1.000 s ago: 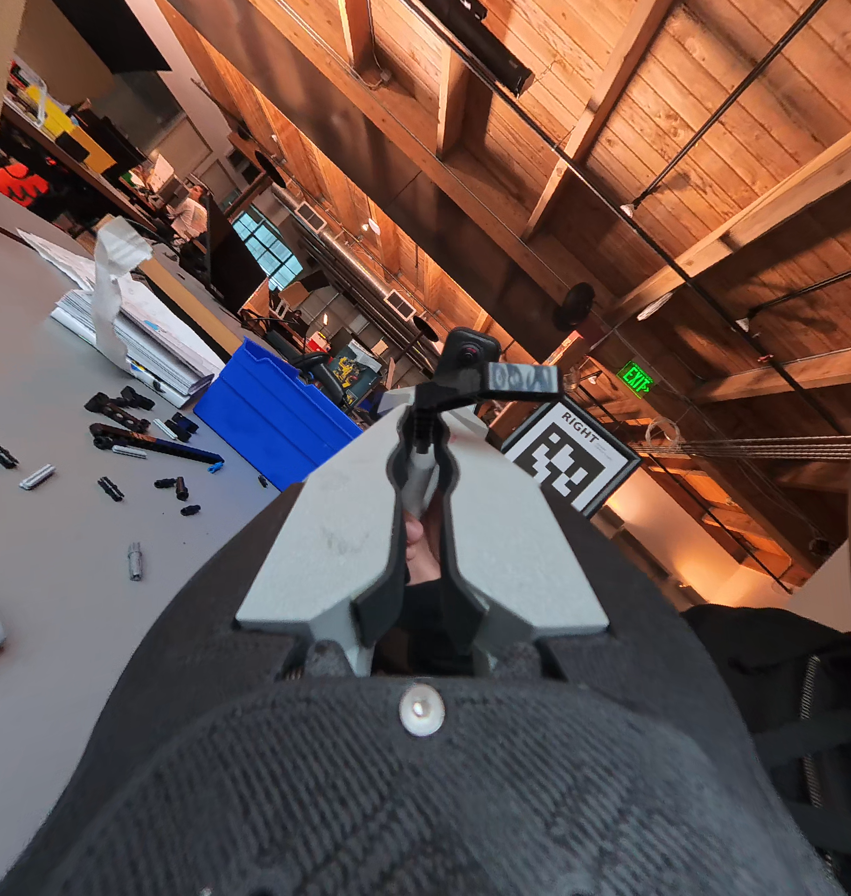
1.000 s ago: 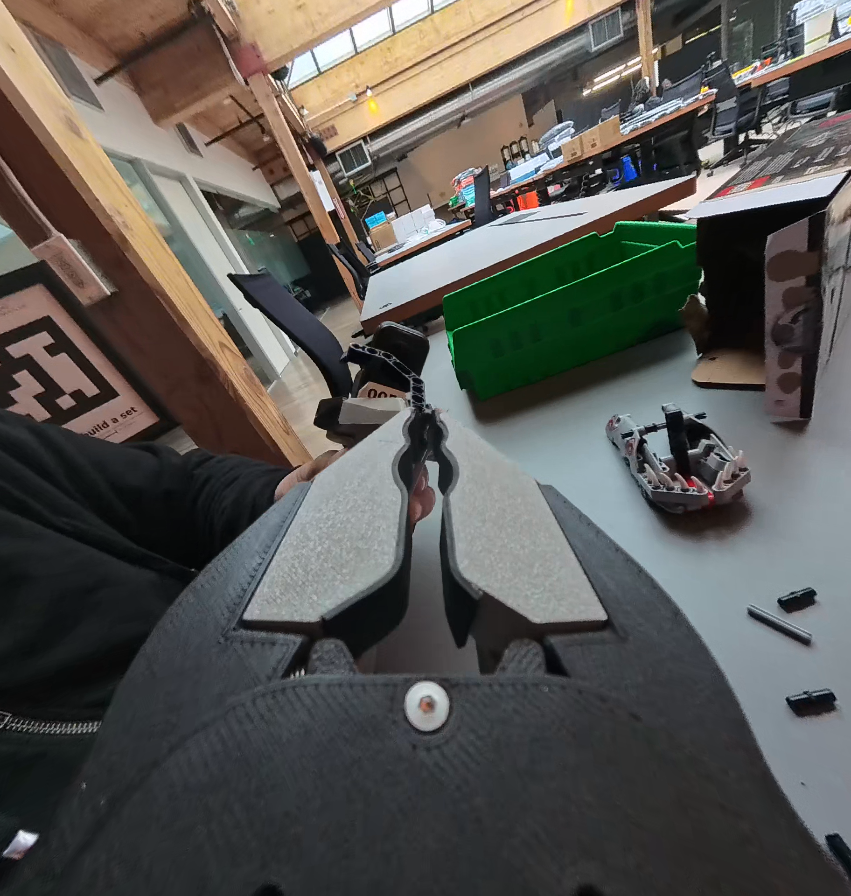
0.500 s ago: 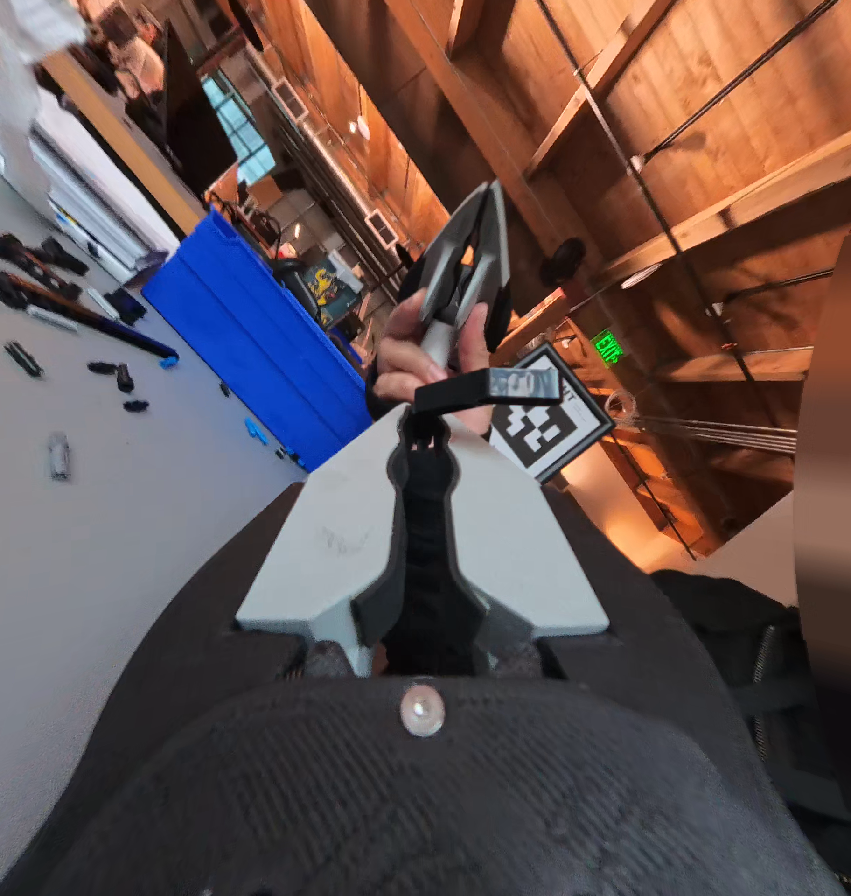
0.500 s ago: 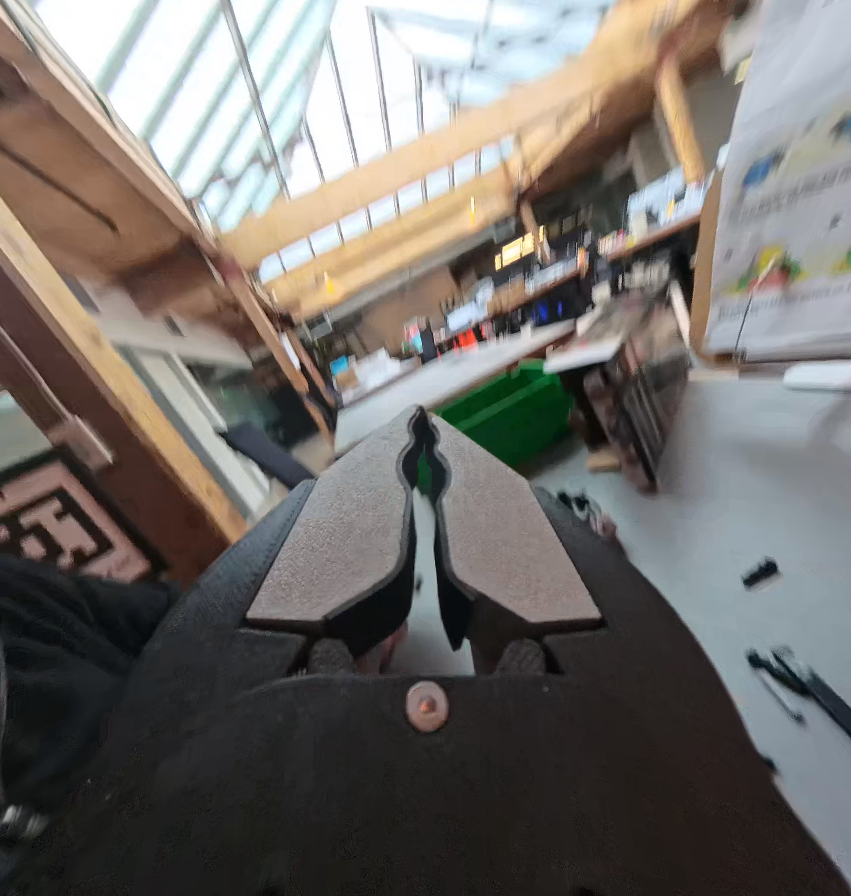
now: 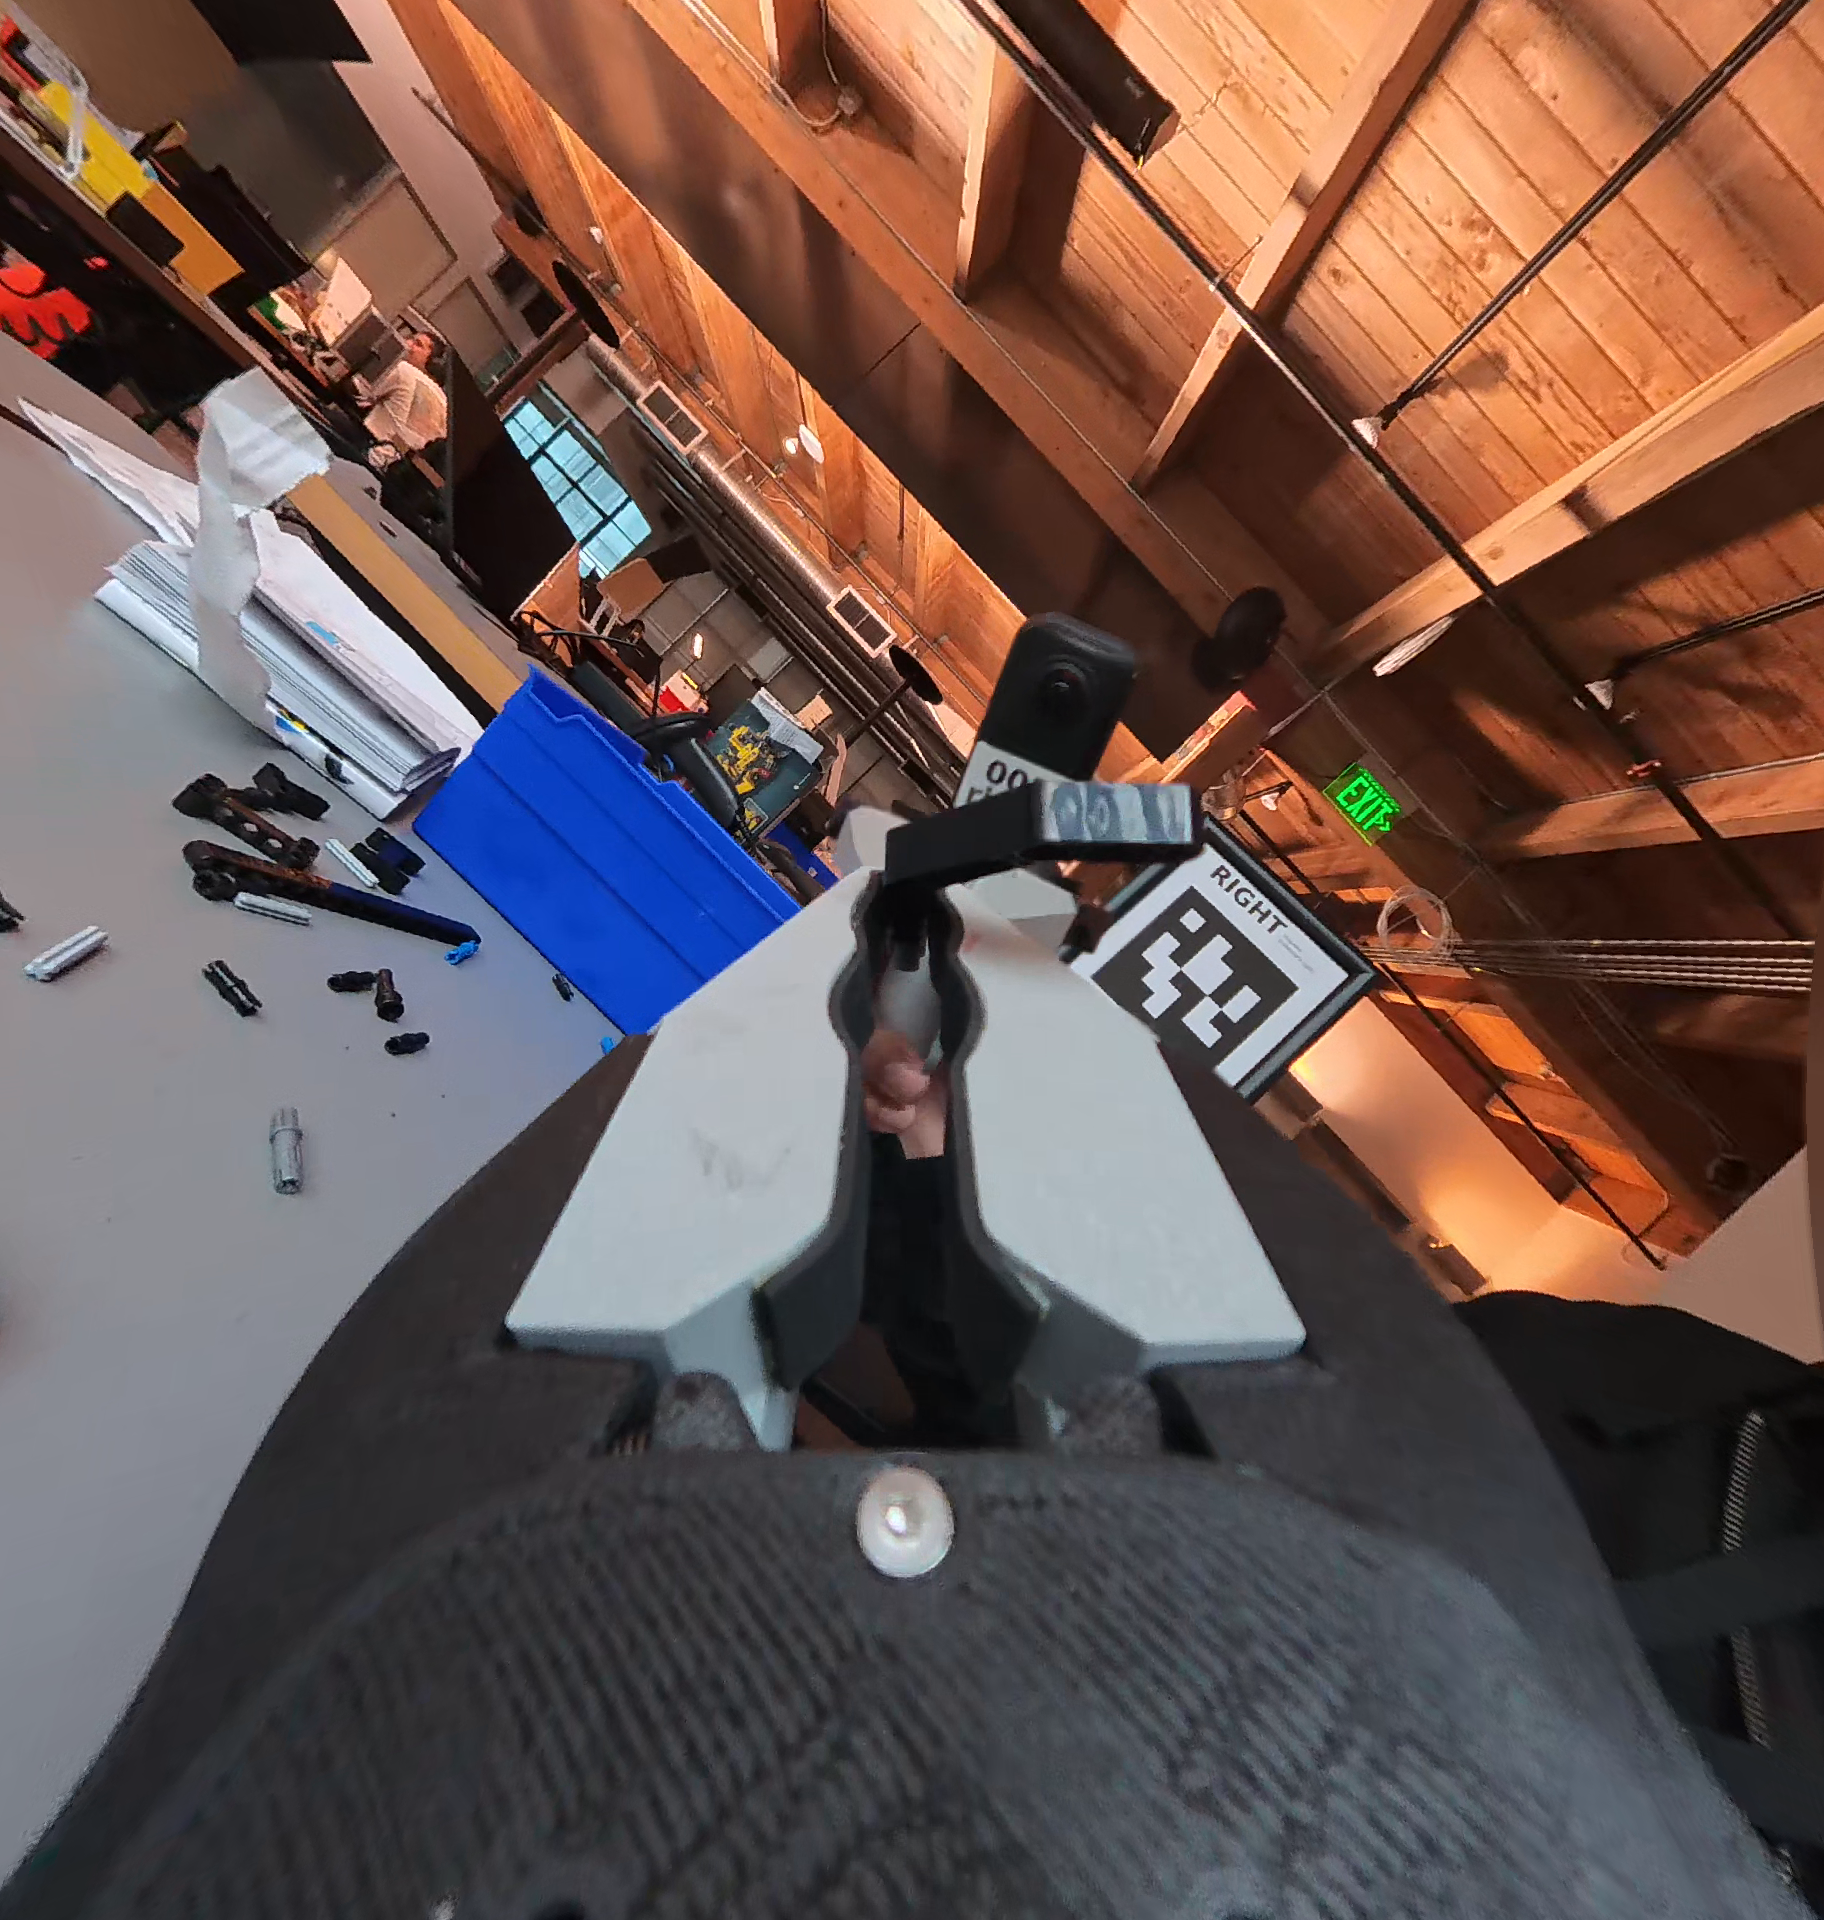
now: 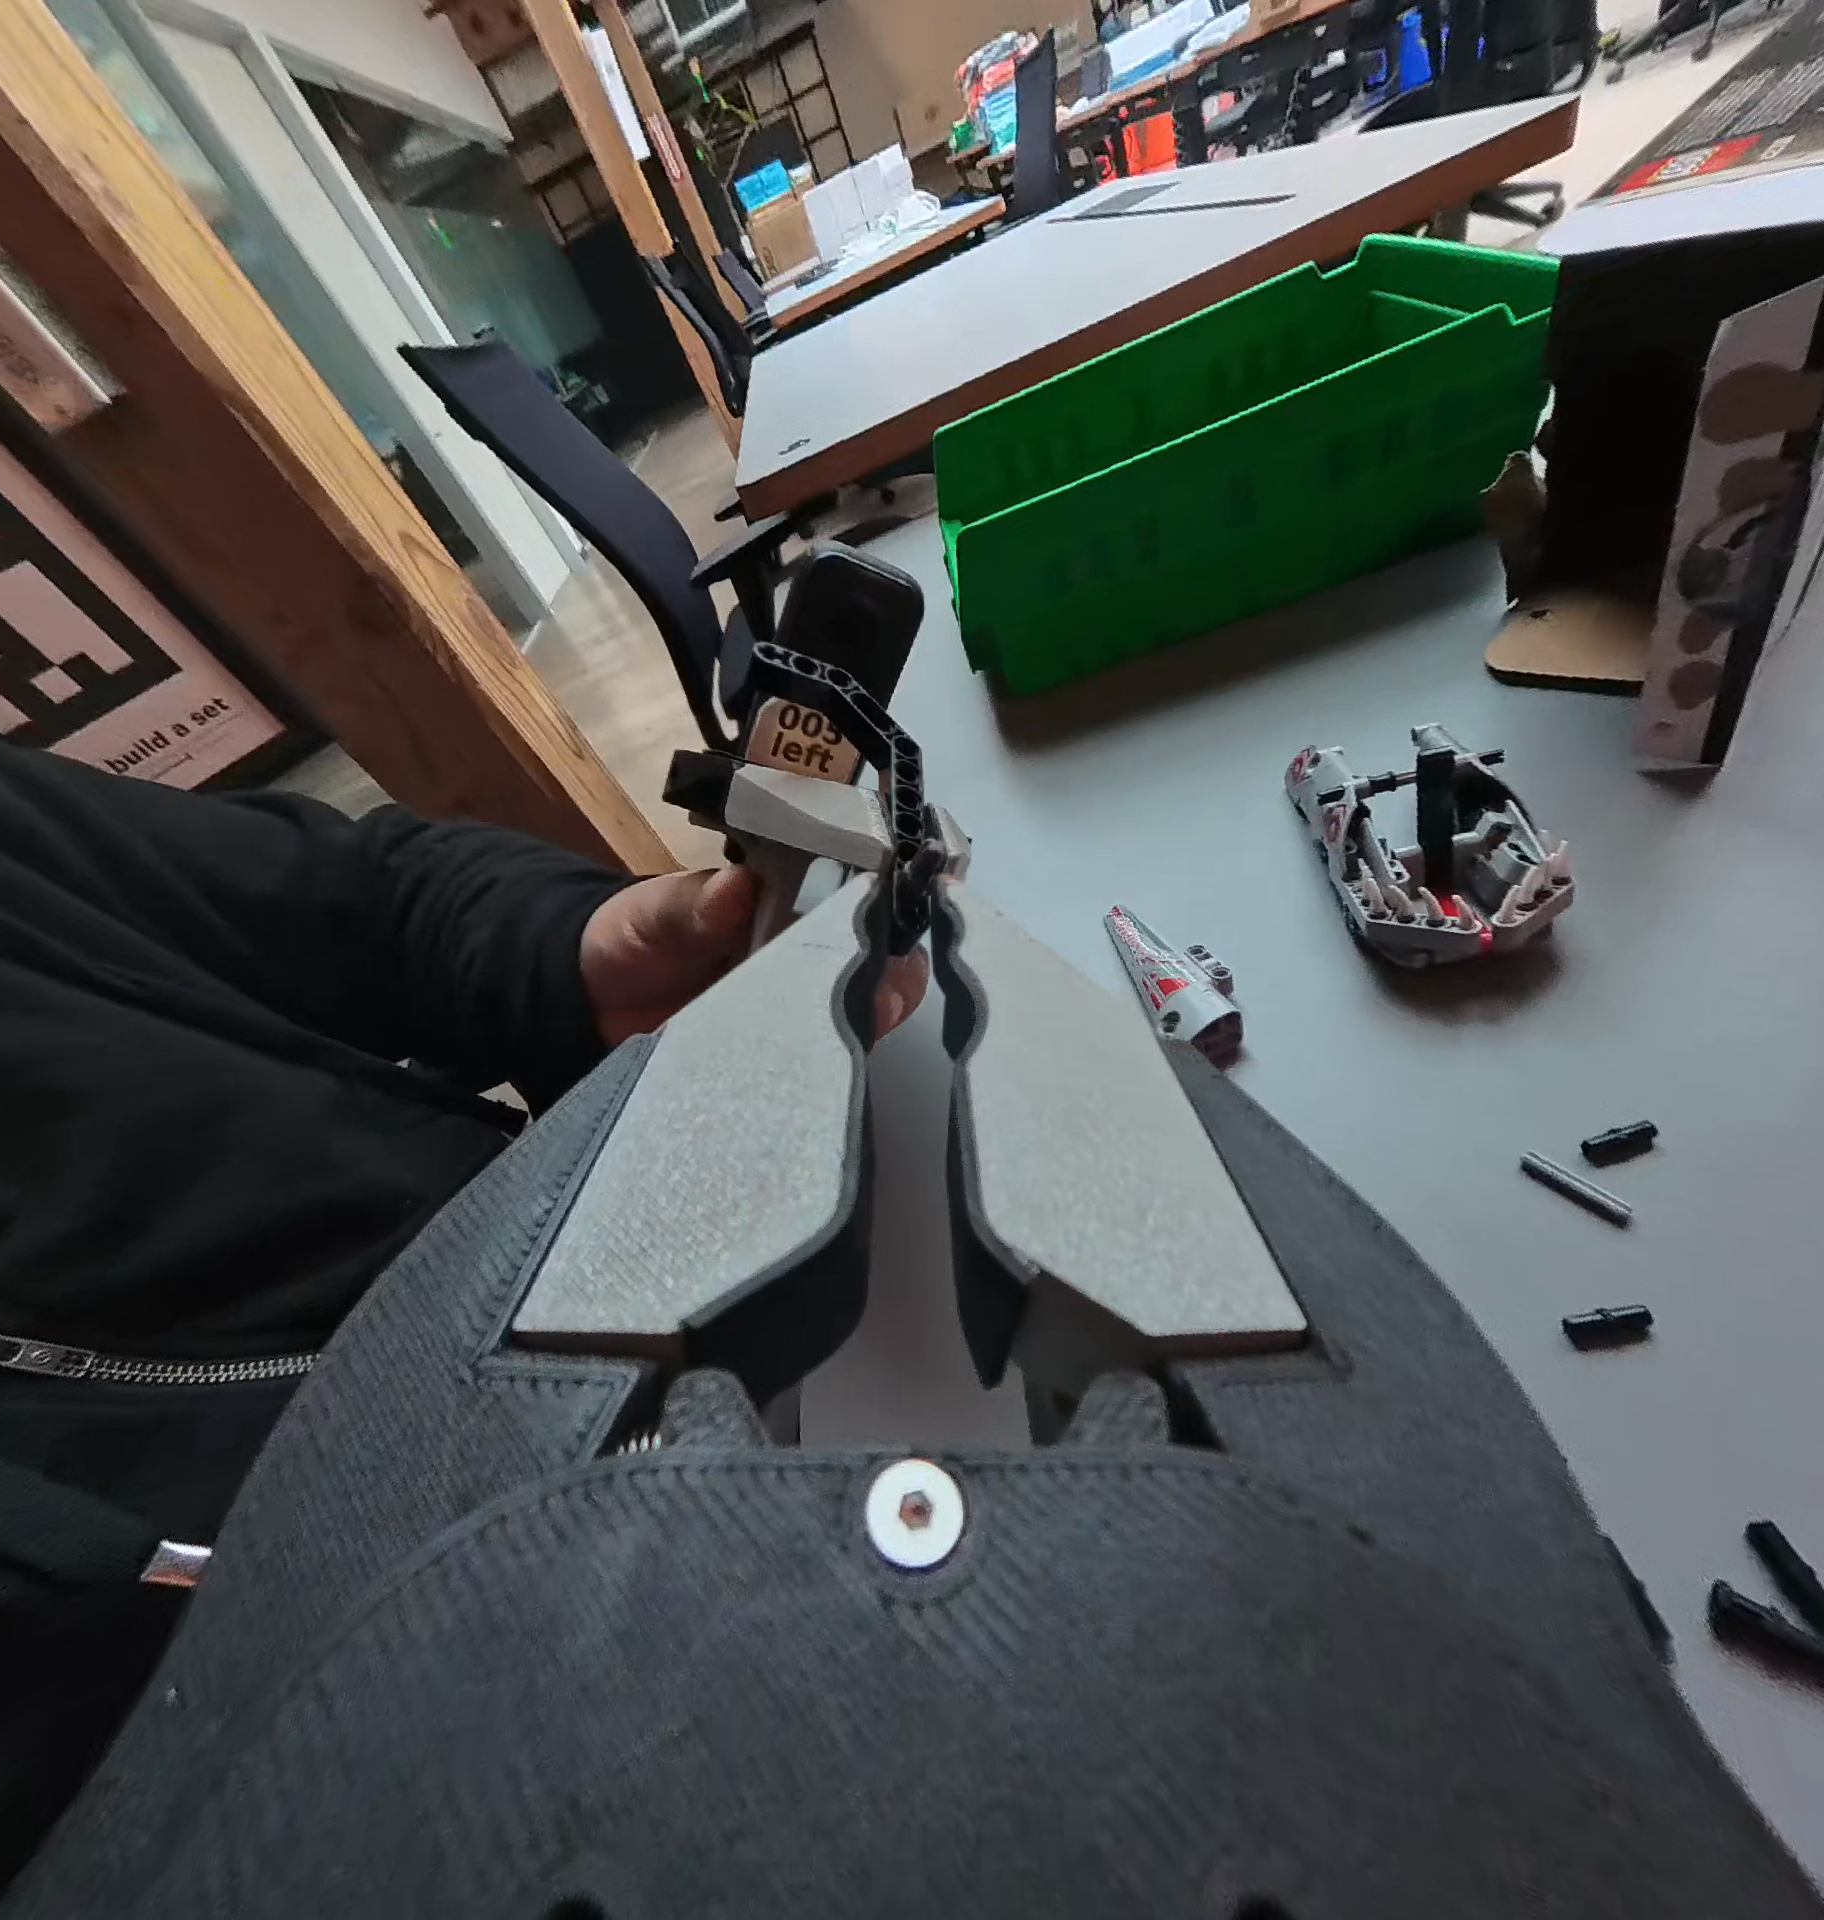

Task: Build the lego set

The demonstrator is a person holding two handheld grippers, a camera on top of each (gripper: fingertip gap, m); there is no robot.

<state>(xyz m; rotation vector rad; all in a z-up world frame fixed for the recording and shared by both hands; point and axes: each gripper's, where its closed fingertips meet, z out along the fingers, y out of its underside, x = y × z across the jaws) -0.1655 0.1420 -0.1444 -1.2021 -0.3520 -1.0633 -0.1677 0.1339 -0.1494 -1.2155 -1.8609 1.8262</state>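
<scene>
A black bent lego beam (image 6: 854, 717) is held in the air between both grippers. My right gripper (image 6: 913, 906) is shut on its lower end. My left gripper (image 5: 908, 914) is shut on the same beam (image 5: 1053, 826), whose free arm sticks out to the right past the tips. The left gripper also shows in the right wrist view (image 6: 814, 816), held by a hand, and it touches the beam from the left. A partly built grey model with white teeth (image 6: 1427, 857) sits on the grey table (image 6: 1147, 769).
A grey and red panel piece (image 6: 1173, 977), black pins (image 6: 1616, 1143) and a grey axle (image 6: 1575, 1191) lie on the table. A green bin (image 6: 1230, 468) and a cardboard box (image 6: 1718, 436) stand behind. The left wrist view shows a blue bin (image 5: 596, 831), stacked booklets (image 5: 305, 655) and loose black parts (image 5: 253, 831). Less than 4 cm separates the two grippers' tips.
Half a second ago my right gripper had swung up and away while the left held the beam alone. Now the right gripper is back, closed on the beam's end.
</scene>
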